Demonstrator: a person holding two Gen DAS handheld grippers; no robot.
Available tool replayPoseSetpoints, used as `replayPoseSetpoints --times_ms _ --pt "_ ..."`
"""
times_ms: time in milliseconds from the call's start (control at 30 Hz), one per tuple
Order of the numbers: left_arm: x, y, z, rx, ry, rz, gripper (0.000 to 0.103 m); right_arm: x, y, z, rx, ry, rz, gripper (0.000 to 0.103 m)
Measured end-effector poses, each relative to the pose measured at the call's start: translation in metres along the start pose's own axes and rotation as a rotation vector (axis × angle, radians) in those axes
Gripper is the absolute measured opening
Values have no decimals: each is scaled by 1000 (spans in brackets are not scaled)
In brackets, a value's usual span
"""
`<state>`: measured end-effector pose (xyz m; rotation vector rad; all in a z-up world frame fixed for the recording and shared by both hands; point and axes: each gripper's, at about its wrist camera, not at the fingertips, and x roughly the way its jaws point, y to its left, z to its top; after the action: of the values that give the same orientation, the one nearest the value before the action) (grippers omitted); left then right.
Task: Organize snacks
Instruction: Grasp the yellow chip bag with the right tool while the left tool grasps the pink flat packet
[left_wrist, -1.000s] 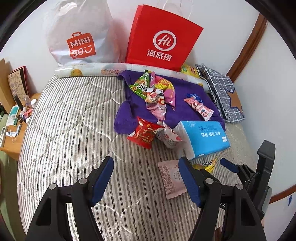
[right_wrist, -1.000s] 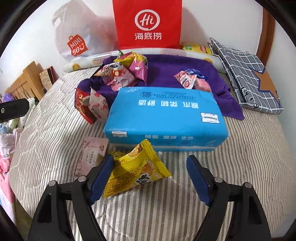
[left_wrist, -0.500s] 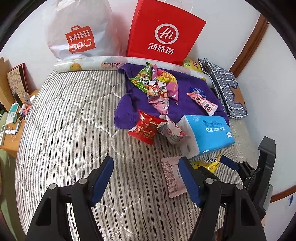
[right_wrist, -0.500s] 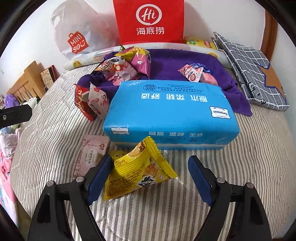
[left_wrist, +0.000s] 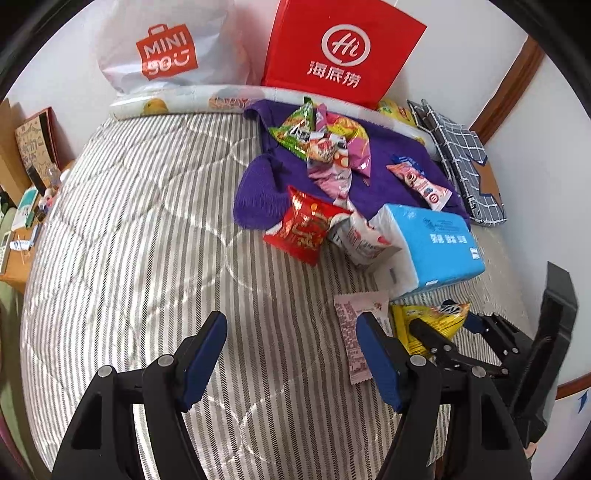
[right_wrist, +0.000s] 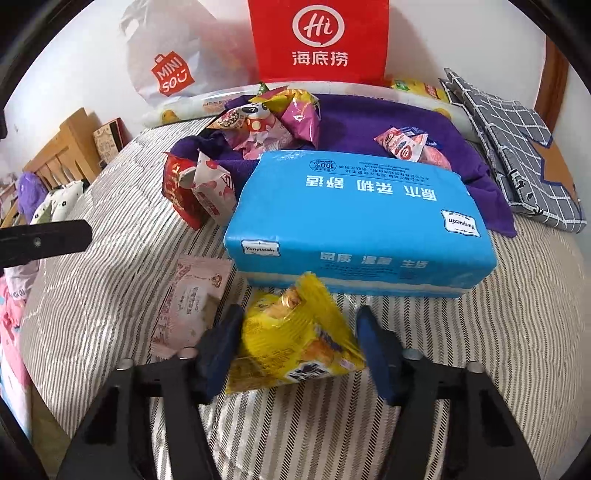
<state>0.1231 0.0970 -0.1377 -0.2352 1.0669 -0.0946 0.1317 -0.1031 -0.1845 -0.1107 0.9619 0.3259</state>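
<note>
**Where the yellow packet sits, a soft grab**

While the left gripper (left_wrist: 291, 354) hangs spread wide over bare striped mattress (left_wrist: 147, 221), the right gripper (right_wrist: 295, 347) brackets the yellow snack packet (right_wrist: 291, 339), just in front of the blue tissue pack (right_wrist: 362, 221). Pads look touching or nearly so; full clamp unclear. Judged light, puffy, crinkly, slippery film, contents crushable. Pinch mid-body, gently.

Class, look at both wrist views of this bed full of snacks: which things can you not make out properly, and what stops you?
- Yellow snack packet: in the right wrist view, blur hides whether the right tongs grip it.
- Flat pink packet: the left tongs cover part of it in the left wrist view; print too small.
- Yellow packet behind the purple towel: mostly hidden.
</note>
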Motion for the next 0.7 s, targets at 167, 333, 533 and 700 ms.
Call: replayPoseSetpoints --times_ms 167,333,533,700 --pt "11 -3 -3 0 22 -2 71 -14 -7 -2 2 -30 -2 57" --pt "25 -11 -7 9 55 -2 71 -31 -18 -6 16 -66 -3 57" --pt "44 -24 -15 18 96 -16 71 -45 -40 -12 46 -93 -22 54" --pt "54 -33 -21 18 103 -10 71 -50 -60 -18 81 -111 -36 53"
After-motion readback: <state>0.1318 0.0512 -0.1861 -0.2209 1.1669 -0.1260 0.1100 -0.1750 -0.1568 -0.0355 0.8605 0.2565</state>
